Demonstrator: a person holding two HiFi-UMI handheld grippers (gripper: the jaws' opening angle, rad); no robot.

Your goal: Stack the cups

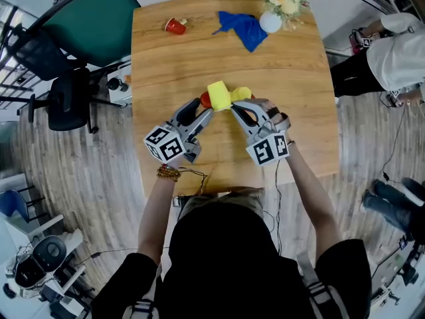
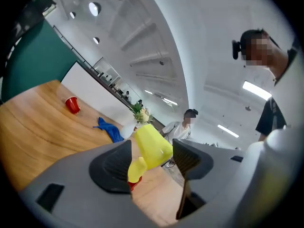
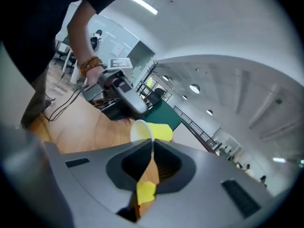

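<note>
1. A person stands at a wooden table (image 1: 159, 65), seen from above, holding a gripper in each hand near the table's middle.
2. The right gripper (image 1: 234, 109) has its jaws pinched together on the rim of a yellow cup (image 1: 218, 95), holding it tilted above the table.
3. The left gripper (image 1: 203, 109) has its jaws spread wide. In the left gripper view the yellow cup (image 2: 152, 144) shows between them, with neither pad pressing it.
4. A second yellow cup (image 1: 242, 93) and a red cup (image 1: 205, 100) are close by this cup.
5. Another red cup (image 1: 176, 25) lies on its side at the table's far edge, well apart.
6. A blue cloth (image 1: 243, 29) and a vase of flowers (image 1: 279, 5) are near it.
</note>
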